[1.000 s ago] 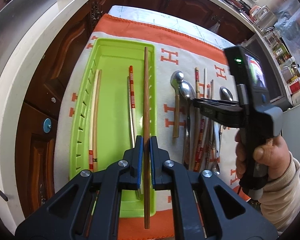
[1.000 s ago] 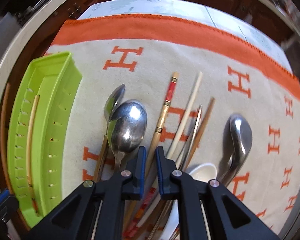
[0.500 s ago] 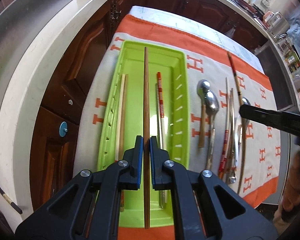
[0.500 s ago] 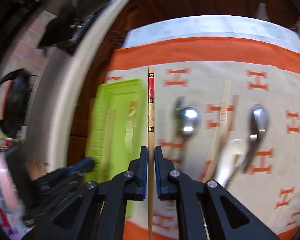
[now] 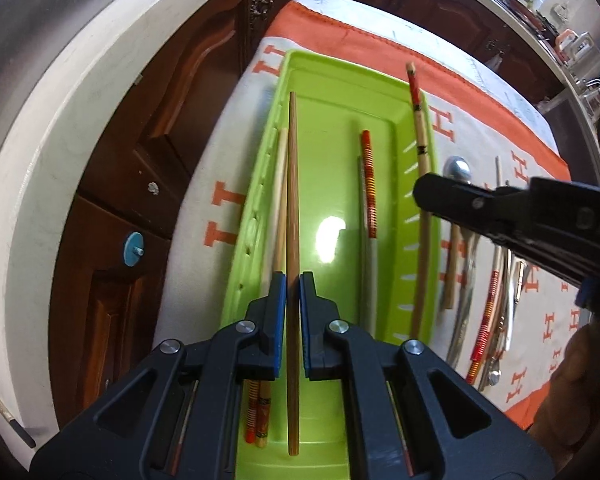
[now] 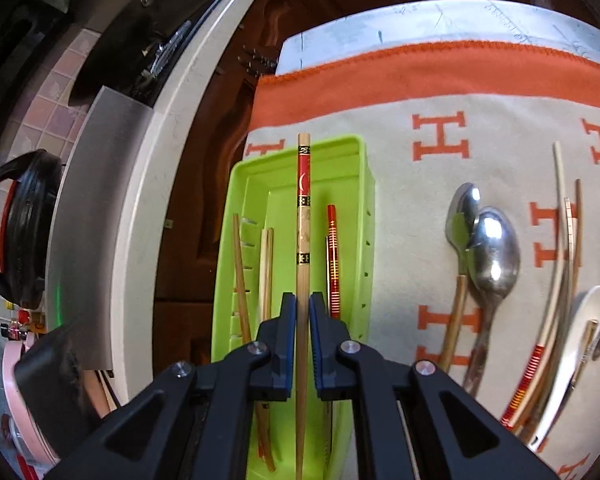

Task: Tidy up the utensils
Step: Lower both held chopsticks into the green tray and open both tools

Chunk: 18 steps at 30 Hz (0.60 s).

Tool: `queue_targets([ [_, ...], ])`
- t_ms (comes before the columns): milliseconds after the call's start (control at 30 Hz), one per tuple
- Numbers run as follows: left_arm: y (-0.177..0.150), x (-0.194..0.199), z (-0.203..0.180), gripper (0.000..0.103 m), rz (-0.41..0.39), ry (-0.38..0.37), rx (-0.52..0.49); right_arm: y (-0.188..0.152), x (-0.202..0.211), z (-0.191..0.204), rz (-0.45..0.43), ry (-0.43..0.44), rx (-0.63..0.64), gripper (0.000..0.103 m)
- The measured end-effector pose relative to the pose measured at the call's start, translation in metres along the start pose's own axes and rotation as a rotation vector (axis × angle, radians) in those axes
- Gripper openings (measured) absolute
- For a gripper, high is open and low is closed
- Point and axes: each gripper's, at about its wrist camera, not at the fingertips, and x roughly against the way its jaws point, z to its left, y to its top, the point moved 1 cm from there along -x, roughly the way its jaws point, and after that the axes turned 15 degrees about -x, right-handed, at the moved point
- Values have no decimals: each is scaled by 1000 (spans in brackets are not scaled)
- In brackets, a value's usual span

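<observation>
Orange-bordered cloth [image 6: 440, 76] beside dark cabinets [image 5: 148, 128]; both fingers seemingly clenched on chopsticks over green tray [image 6: 256, 172].

One green tray [image 6: 364, 184]. Inside tray, you have four chopsticks lying: pale pair [image 6: 266, 272] toward its left wall, red-striped chopstick [image 6: 332, 256] with thin grey chopstick [image 5: 360, 184] close beside. Two more over tray, one per tool: brown chopstick [image 5: 293, 200] pinched in your left tool [image 5: 293, 284], red-topped chopstick [image 6: 303, 216] pinched in your right tool [image 6: 302, 308]. Right of tray: three metal spoons [image 6: 496, 248], one white spoon [image 6: 580, 332], at least three loose chopsticks [image 6: 558, 216]; overlap hides exact count.
</observation>
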Motion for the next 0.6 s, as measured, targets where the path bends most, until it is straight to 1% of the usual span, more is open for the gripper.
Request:
queue_targets([
  [167, 1, 1, -1, 5, -14, 14, -26, -9, -3, -1, 22, -25, 28, 7],
  [267, 1, 2, -2, 6, -10, 9, -24, -14, 0, -2, 25, -15, 50, 7],
  [500, -4, 9, -6, 6, -18, 19, -28, -27, 19, -12, -7, -23, 93, 7],
  [600, -7, 14, -8, 6, -28, 23, -26, -34, 26, -15, -26, -43, 120, 7],
])
